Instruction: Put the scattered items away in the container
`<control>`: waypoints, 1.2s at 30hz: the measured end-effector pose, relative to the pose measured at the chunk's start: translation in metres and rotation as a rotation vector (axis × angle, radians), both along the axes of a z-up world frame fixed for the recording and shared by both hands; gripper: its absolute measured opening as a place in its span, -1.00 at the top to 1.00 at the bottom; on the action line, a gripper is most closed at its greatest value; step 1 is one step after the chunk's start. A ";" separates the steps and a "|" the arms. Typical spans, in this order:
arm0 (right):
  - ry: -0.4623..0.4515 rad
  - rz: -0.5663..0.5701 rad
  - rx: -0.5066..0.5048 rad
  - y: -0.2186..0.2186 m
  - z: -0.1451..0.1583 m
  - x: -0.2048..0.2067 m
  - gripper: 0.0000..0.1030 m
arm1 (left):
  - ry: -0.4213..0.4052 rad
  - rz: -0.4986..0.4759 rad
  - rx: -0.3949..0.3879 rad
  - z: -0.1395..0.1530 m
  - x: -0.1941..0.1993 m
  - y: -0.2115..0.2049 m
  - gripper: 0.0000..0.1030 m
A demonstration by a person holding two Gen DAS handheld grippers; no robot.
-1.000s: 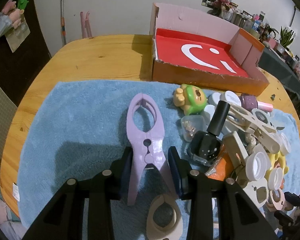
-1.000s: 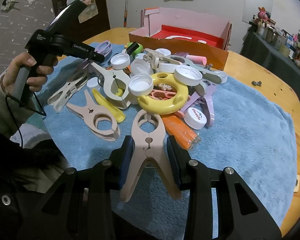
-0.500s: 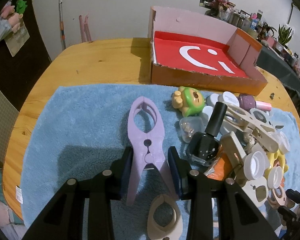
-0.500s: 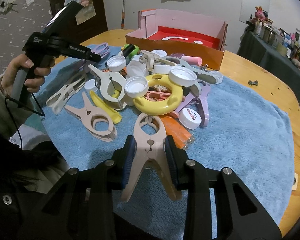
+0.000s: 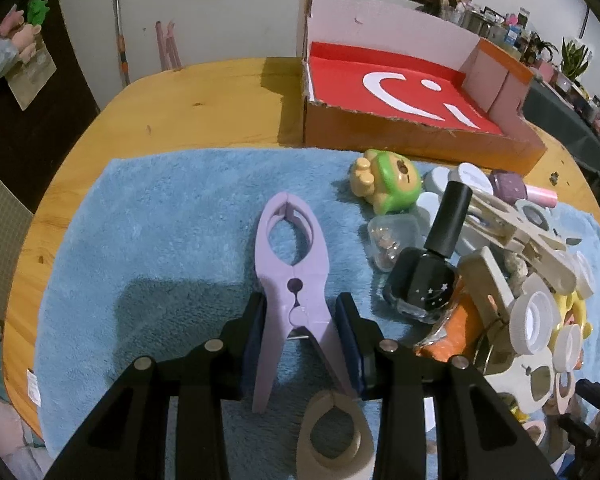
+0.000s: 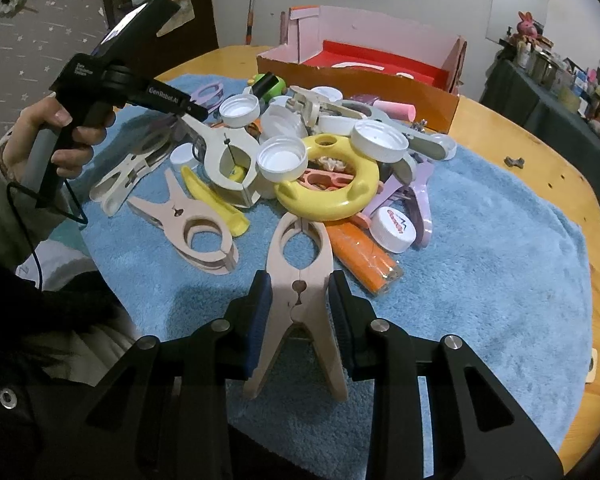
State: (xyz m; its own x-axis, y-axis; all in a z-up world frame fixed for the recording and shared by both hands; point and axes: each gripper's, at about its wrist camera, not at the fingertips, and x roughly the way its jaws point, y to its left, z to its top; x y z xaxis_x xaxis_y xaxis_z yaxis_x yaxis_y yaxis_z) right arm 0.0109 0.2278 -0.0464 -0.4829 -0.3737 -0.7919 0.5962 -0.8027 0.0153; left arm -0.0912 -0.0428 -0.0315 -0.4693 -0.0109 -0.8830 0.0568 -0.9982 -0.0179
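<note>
My left gripper [image 5: 302,312] is shut on a lilac plastic clamp [image 5: 293,264], held just above the blue towel [image 5: 159,240]. My right gripper [image 6: 297,296] is shut on a beige plastic clamp [image 6: 302,264], lifted a little off the towel [image 6: 480,280]. The red-lined cardboard box [image 5: 400,88] stands at the far side of the wooden table; it also shows in the right wrist view [image 6: 364,68]. A pile of clamps, white caps [image 6: 281,158], a yellow ring [image 6: 332,192] and a black nail-polish bottle [image 5: 428,272] lies between the grippers and the box.
A green and yellow toy [image 5: 388,186] lies near the box front. An orange packet [image 6: 364,256] and a second beige clamp [image 6: 191,228] lie beside my right gripper. The left hand-held gripper body [image 6: 111,76] shows at the left. The wooden table [image 5: 187,120] has bare wood left of the box.
Both grippers have risen slightly with their clamps held; the pile and box sit a little lower and farther in each view. Nothing was let go.
</note>
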 end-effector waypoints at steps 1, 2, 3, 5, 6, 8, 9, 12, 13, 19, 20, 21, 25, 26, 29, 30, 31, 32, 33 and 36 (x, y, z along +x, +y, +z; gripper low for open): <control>-0.002 0.001 0.007 -0.001 -0.001 0.000 0.43 | -0.005 -0.001 -0.002 -0.001 0.000 0.000 0.23; -0.002 0.003 0.016 -0.002 -0.001 0.001 0.42 | -0.007 -0.004 -0.006 -0.001 0.000 0.000 0.20; 0.001 0.003 0.019 -0.003 -0.002 0.000 0.42 | -0.006 -0.001 -0.008 -0.001 0.000 0.000 0.20; -0.001 0.003 0.029 -0.004 -0.002 0.000 0.40 | -0.008 0.000 -0.006 -0.002 0.000 0.000 0.19; -0.005 0.002 0.033 -0.005 -0.002 0.000 0.38 | -0.009 0.001 -0.008 -0.002 0.000 0.000 0.17; -0.017 -0.010 0.042 -0.003 -0.004 -0.001 0.30 | -0.010 0.004 -0.014 -0.003 0.000 -0.001 0.08; -0.017 -0.018 0.047 -0.002 -0.005 -0.002 0.18 | -0.009 0.008 -0.012 -0.003 0.000 -0.001 0.06; -0.015 -0.029 0.048 0.001 -0.007 -0.002 0.06 | -0.015 0.008 -0.014 -0.006 -0.001 -0.002 0.00; -0.021 -0.029 0.042 0.001 -0.007 -0.003 0.06 | -0.014 0.008 -0.015 -0.006 -0.001 -0.003 -0.01; -0.041 -0.011 0.034 -0.004 -0.014 -0.004 0.08 | 0.000 0.007 -0.035 -0.007 -0.002 0.000 -0.05; -0.045 -0.007 0.037 -0.005 -0.016 -0.004 0.20 | 0.004 0.006 -0.040 -0.007 -0.001 0.001 -0.05; -0.048 -0.002 0.042 -0.007 -0.018 -0.004 0.30 | 0.009 0.003 -0.048 -0.007 0.000 0.002 -0.05; -0.049 -0.009 0.030 -0.006 -0.019 -0.003 0.31 | 0.022 -0.014 -0.061 -0.007 0.002 0.008 0.17; -0.054 -0.013 0.022 -0.005 -0.019 -0.004 0.31 | 0.023 -0.016 -0.063 -0.007 0.002 0.009 0.20; -0.054 -0.017 0.015 -0.004 -0.019 -0.003 0.32 | 0.029 -0.015 -0.064 -0.007 0.002 0.010 0.21; -0.051 -0.017 0.015 -0.005 -0.019 -0.003 0.32 | 0.031 -0.015 -0.060 -0.007 0.002 0.010 0.22; -0.050 -0.018 0.014 -0.004 -0.019 -0.003 0.32 | 0.031 -0.013 -0.056 -0.007 0.002 0.009 0.22; -0.048 -0.022 0.009 -0.004 -0.018 -0.002 0.32 | 0.031 -0.014 -0.050 -0.007 0.002 0.009 0.22; -0.048 -0.022 0.005 -0.003 -0.018 -0.002 0.32 | 0.033 -0.014 -0.048 -0.007 0.003 0.008 0.22; -0.040 -0.025 -0.007 -0.001 -0.014 -0.002 0.32 | 0.035 -0.015 -0.046 -0.005 0.004 0.008 0.23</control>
State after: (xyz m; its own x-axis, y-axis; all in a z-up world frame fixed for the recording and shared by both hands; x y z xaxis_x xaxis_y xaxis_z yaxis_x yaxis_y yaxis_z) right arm 0.0094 0.2268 -0.0603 -0.4604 -0.3680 -0.8079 0.5749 -0.8170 0.0445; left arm -0.0875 -0.0347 -0.0369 -0.5006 -0.0439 -0.8646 0.0415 -0.9988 0.0266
